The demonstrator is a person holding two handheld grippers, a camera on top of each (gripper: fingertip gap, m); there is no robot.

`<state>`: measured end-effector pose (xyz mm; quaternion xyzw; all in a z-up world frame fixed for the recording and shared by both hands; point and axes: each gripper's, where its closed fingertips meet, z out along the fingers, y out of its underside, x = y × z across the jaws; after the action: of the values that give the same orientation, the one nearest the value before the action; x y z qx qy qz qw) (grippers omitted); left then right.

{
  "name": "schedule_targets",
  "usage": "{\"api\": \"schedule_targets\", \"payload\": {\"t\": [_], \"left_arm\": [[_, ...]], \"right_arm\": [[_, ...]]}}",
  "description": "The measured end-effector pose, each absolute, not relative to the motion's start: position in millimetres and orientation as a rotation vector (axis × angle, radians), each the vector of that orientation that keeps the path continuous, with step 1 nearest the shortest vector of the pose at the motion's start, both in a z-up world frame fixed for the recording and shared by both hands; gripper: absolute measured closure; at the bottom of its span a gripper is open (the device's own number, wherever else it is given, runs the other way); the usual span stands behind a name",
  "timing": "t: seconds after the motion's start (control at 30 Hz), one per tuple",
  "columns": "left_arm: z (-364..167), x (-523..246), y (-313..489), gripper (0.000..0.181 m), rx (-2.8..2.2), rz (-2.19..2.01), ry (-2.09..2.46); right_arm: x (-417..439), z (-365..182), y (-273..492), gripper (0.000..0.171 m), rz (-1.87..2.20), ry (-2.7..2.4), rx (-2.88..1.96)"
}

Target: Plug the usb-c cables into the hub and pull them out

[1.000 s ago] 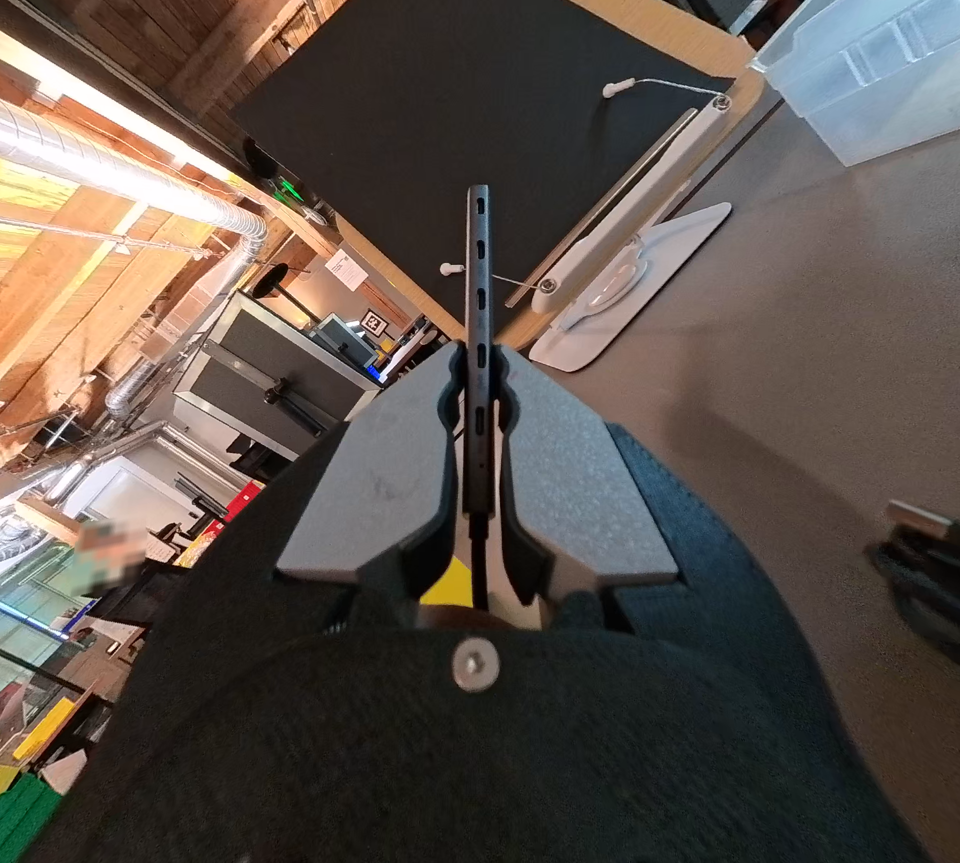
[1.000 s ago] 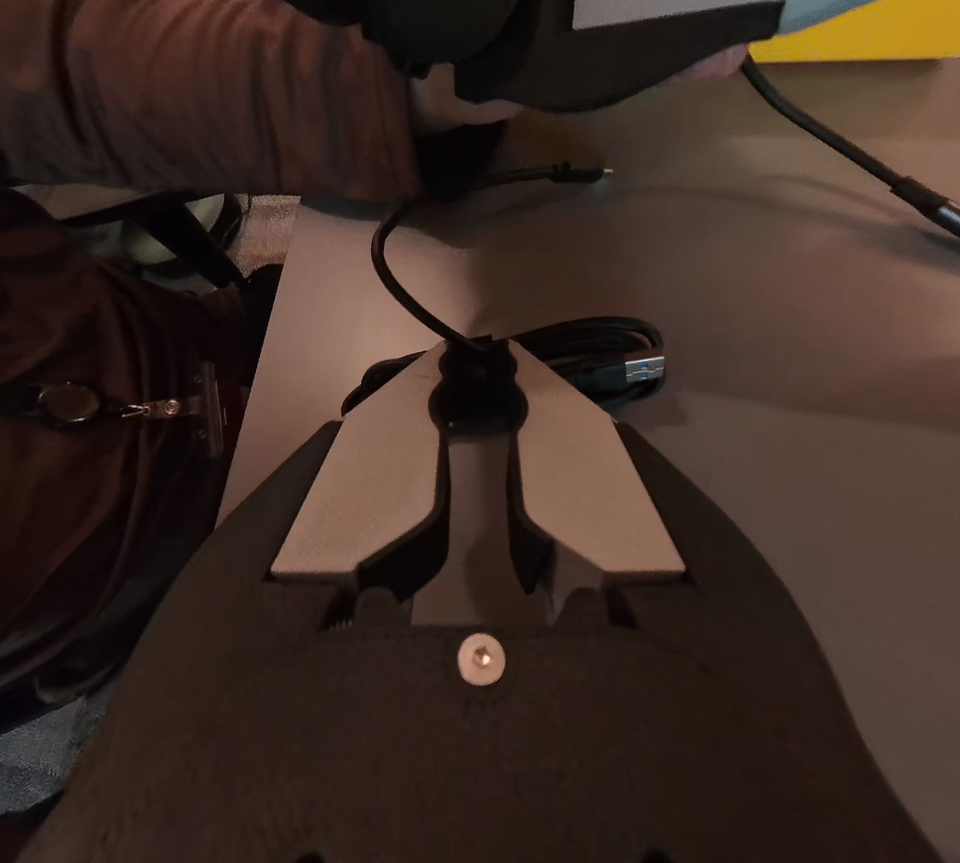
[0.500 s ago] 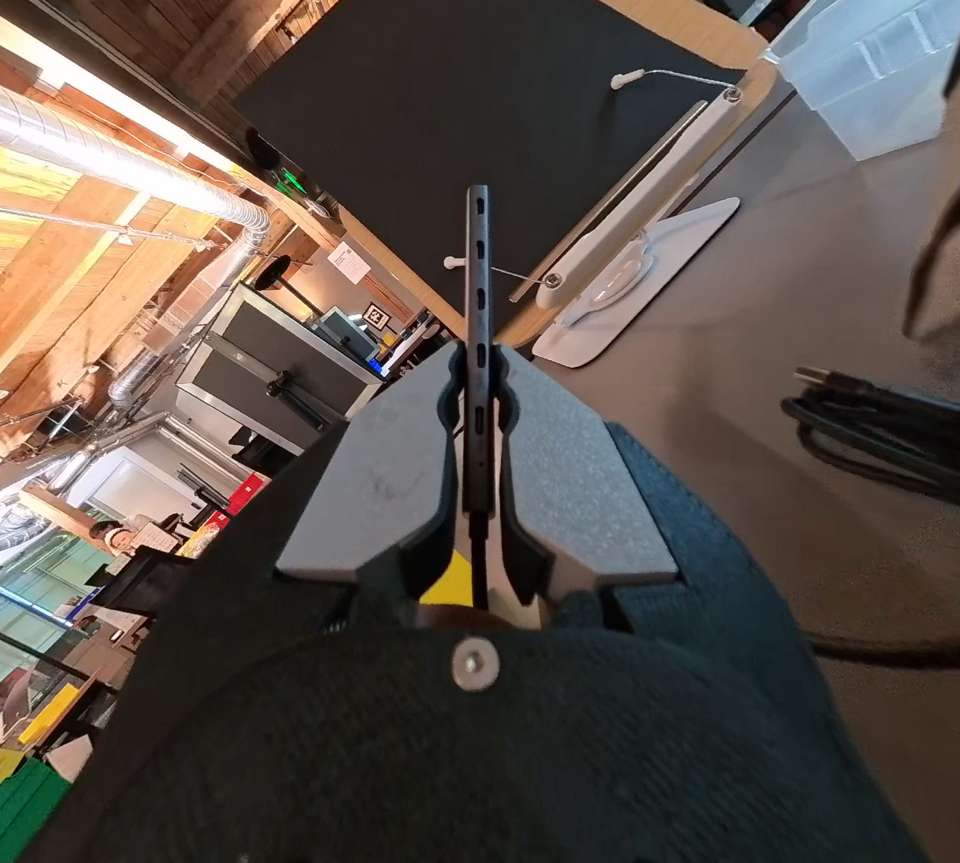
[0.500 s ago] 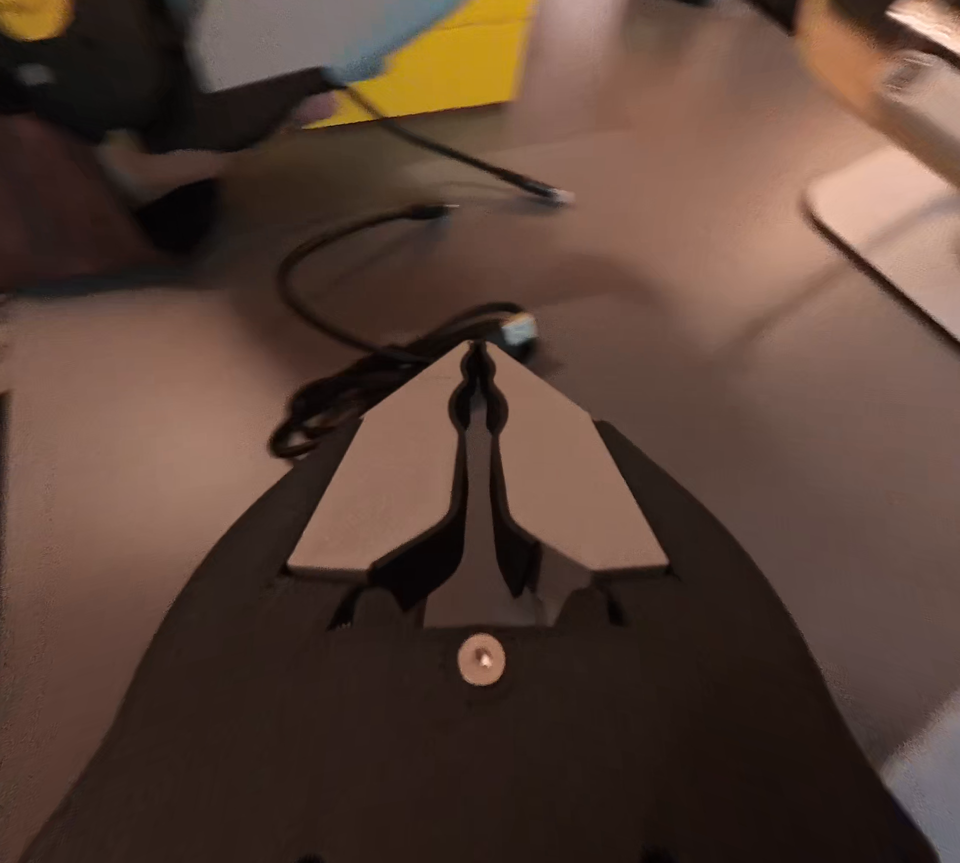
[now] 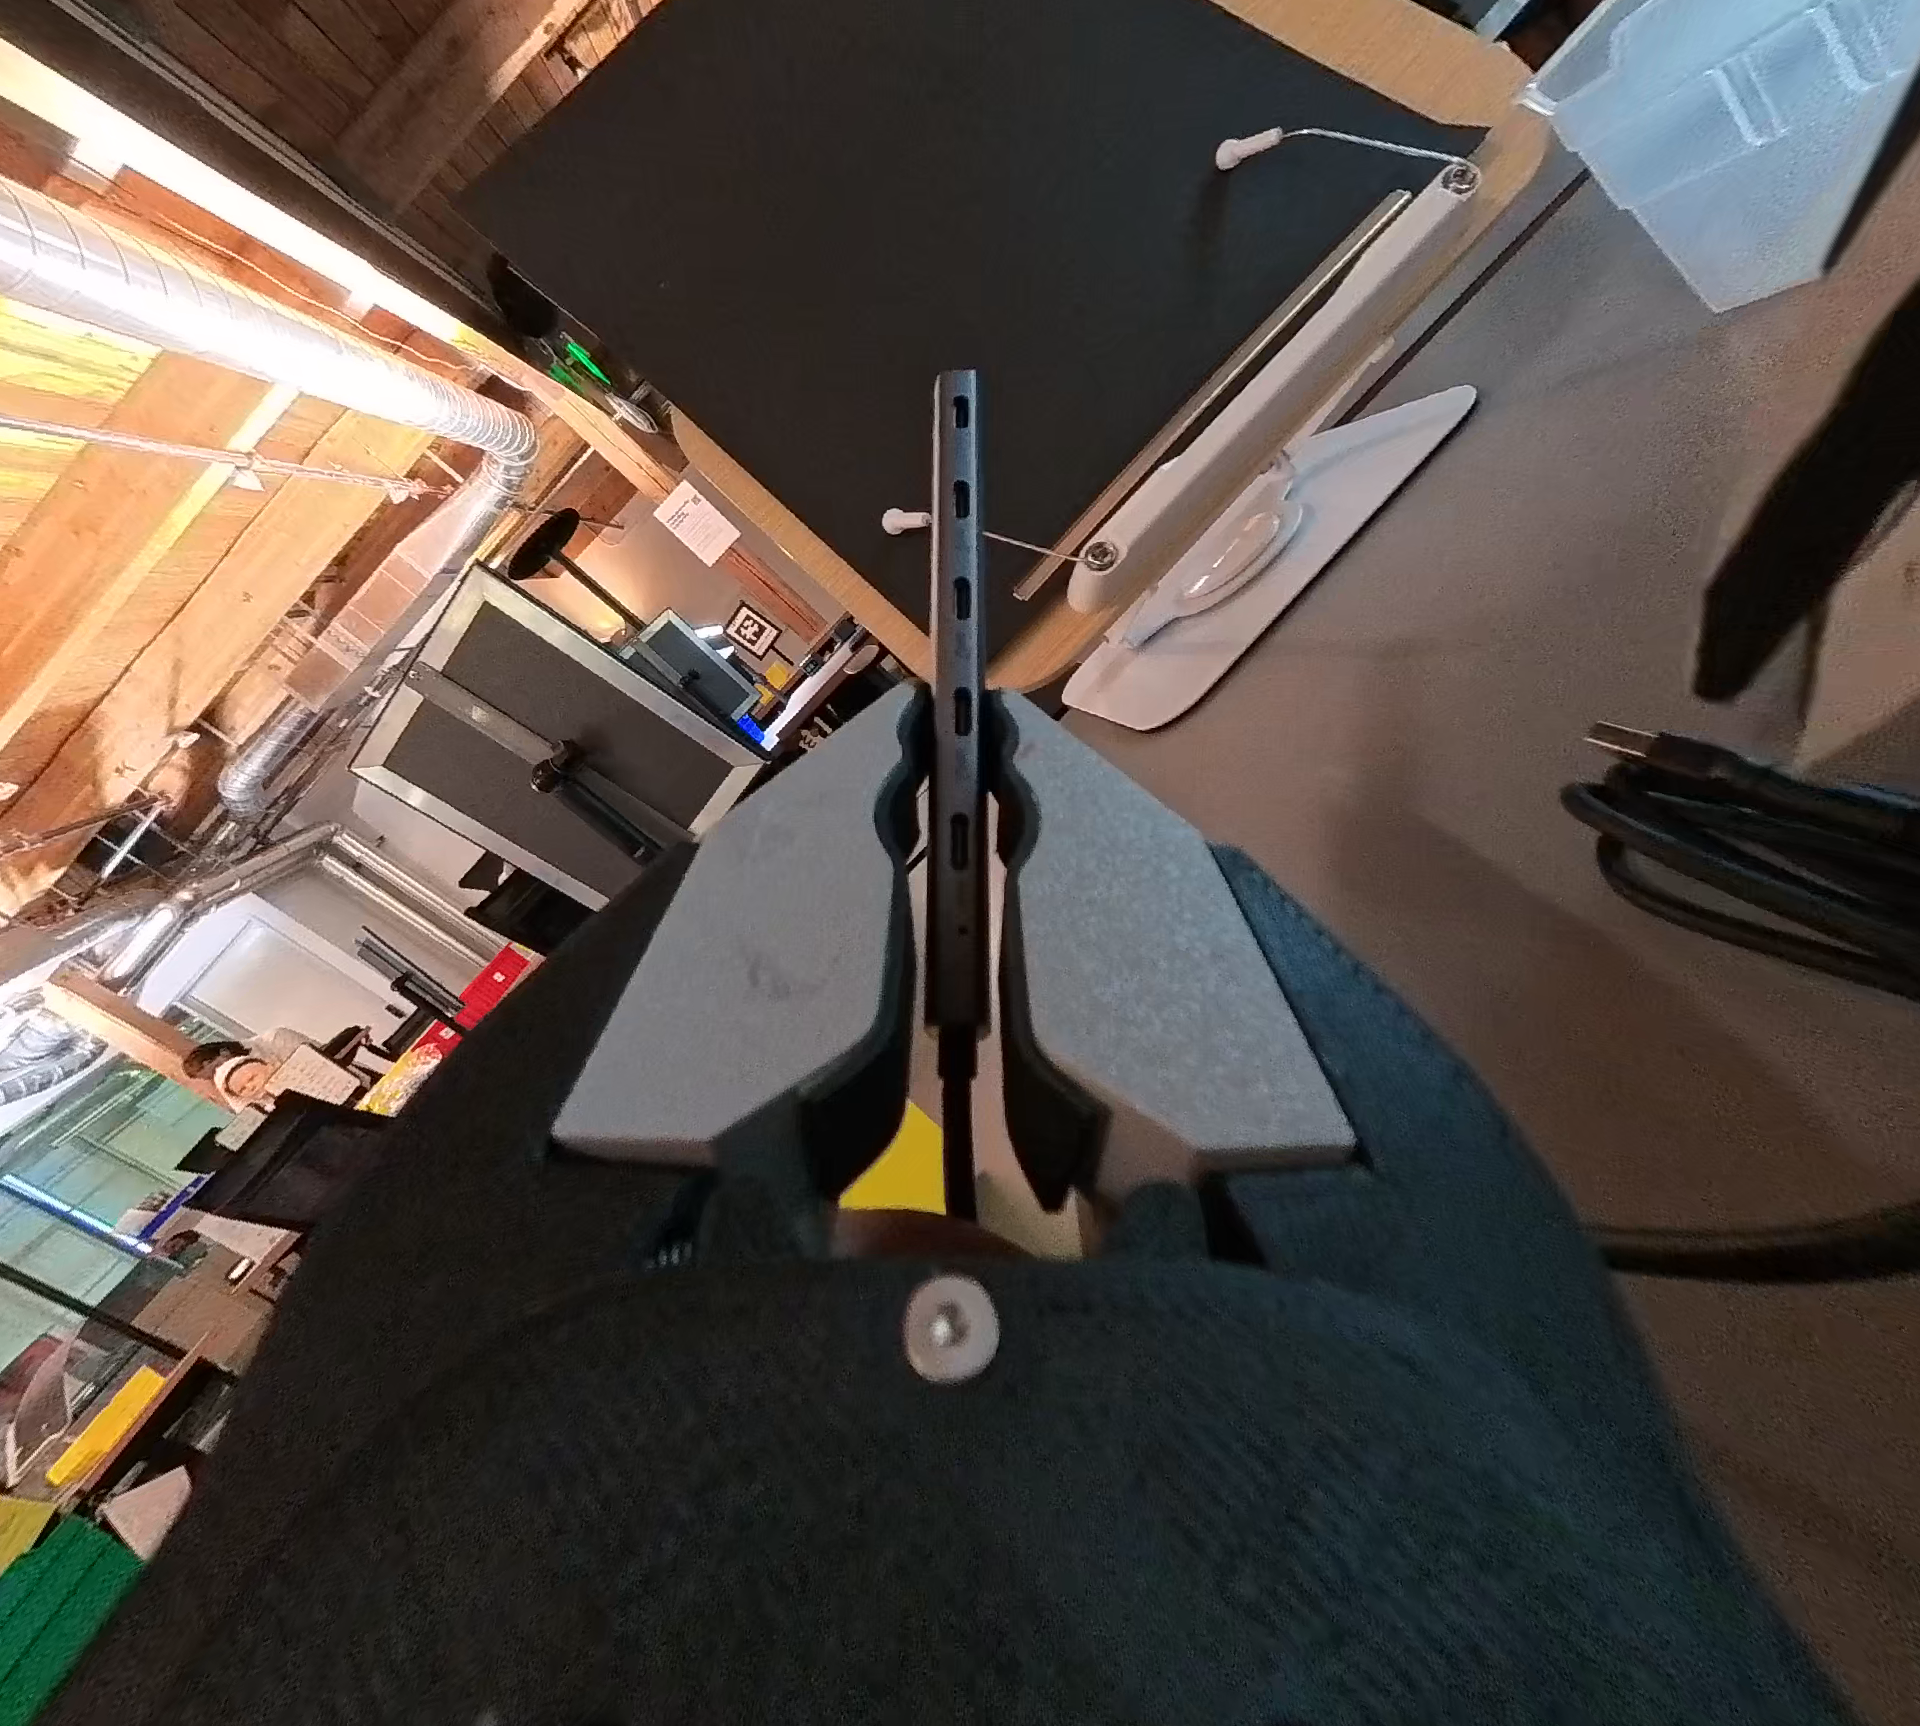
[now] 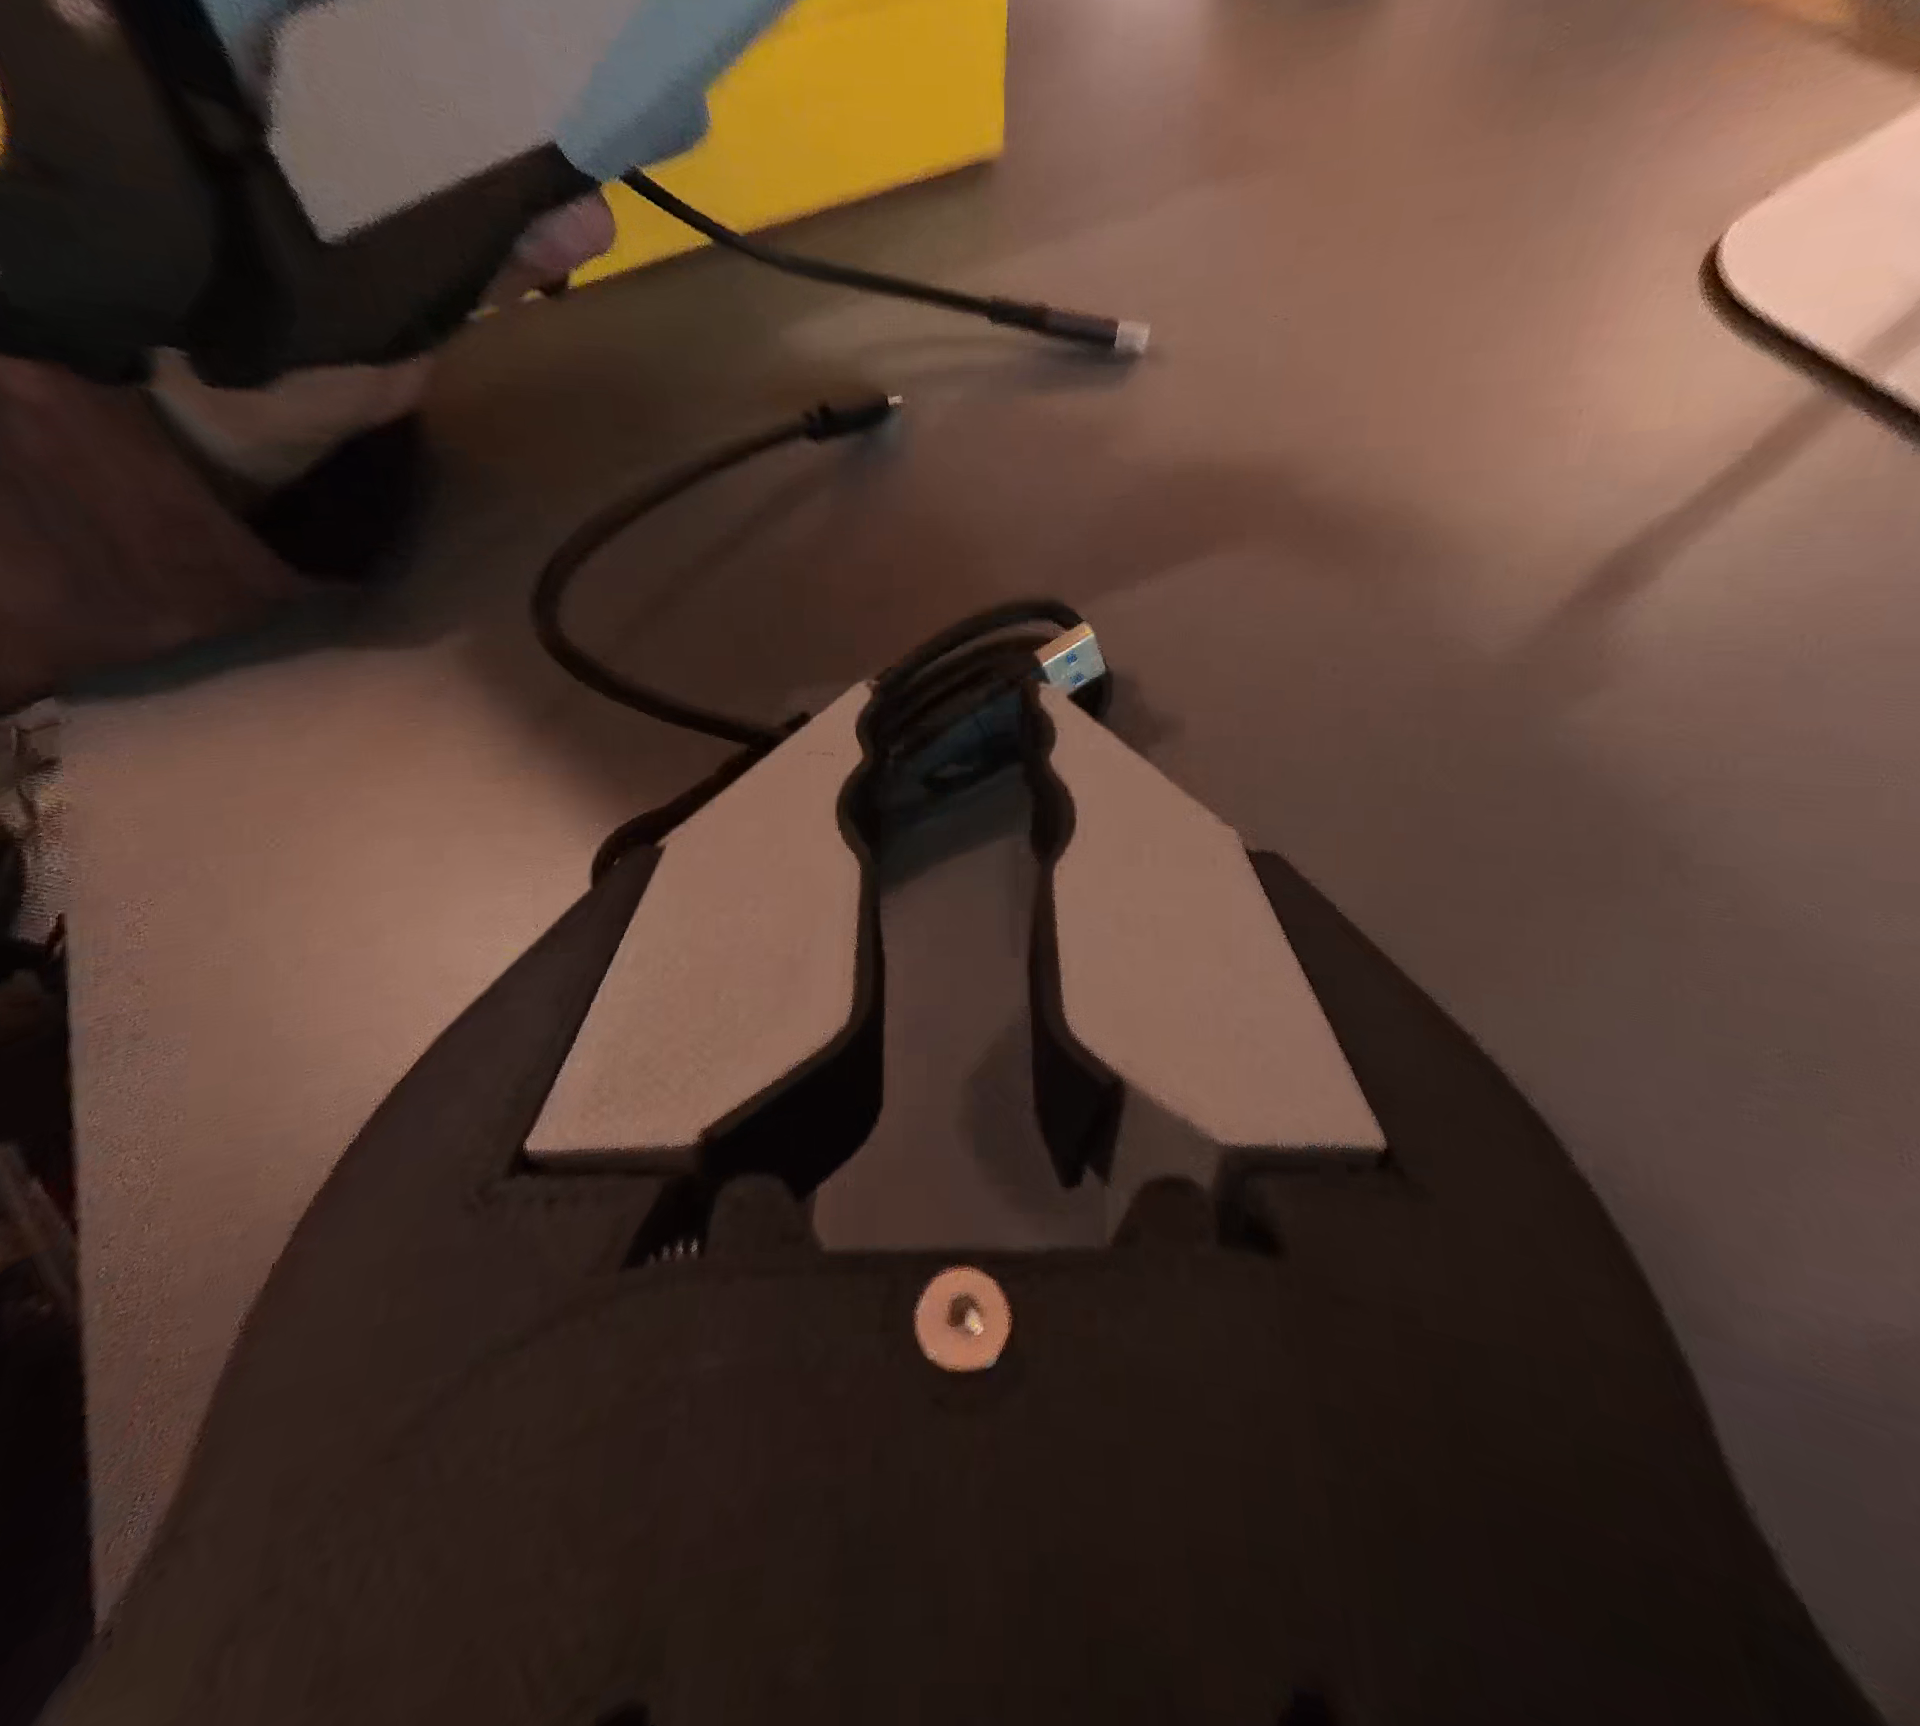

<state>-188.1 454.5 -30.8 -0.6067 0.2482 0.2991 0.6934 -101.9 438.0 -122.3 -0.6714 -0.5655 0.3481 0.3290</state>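
Note:
My left gripper (image 5: 958, 720) is shut on a slim dark grey hub (image 5: 961, 554), held edge-on above the table with its row of ports facing the camera. The hub's own black lead (image 6: 852, 279) trails from that gripper to the grey table (image 6: 1455, 637). My right gripper (image 6: 958, 720) is open, low over the table, its tips either side of a coiled black cable (image 6: 977, 637) with a blue-tongued USB plug (image 6: 1075, 663). One thin end of this cable (image 6: 831, 424) curls out onto the table. The coil also shows in the left wrist view (image 5: 1745, 855).
A yellow box (image 6: 894, 66) stands behind the left gripper. A white stand base (image 5: 1278, 554) holds a black board (image 5: 883, 170) at the table's far side. A clear plastic bin (image 5: 1714, 97) stands at the far right. The right gripper's dark body (image 5: 1829, 450) looms at the right.
My right gripper's jaws have gone from nearly shut to open, now around the cable coil. The left gripper keeps hold of the hub and has turned a little, bringing the coil into its view.

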Motion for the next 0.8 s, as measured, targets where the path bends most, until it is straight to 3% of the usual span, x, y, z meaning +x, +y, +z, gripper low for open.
{"api": "schedule_targets", "payload": {"t": [0.3,0.43,0.53,0.67,0.8], "left_arm": [[-39.4,-178.3,456.4,0.174,-1.365,0.669,0.63],[-42.6,-182.2,458.1,0.174,-1.392,0.661,0.62],[-43.3,-186.4,459.0,0.174,-1.406,0.662,0.602],[-45.8,-189.6,460.4,0.174,-1.425,0.661,0.593],[-49.3,-188.6,461.9,0.174,-1.436,0.661,0.604]], "right_arm": [[-106.6,-137.5,441.2,0.159,0.868,-1.416,-1.874],[-93.6,-134.6,464.5,0.166,0.63,-1.373,-1.84],[-100.7,-118.0,455.6,0.164,0.647,-1.388,-1.717],[-118.7,-99.9,423.0,0.145,0.791,-1.488,-1.529],[-142.3,-105.5,396.8,0.147,0.763,-1.619,-1.433]]}}
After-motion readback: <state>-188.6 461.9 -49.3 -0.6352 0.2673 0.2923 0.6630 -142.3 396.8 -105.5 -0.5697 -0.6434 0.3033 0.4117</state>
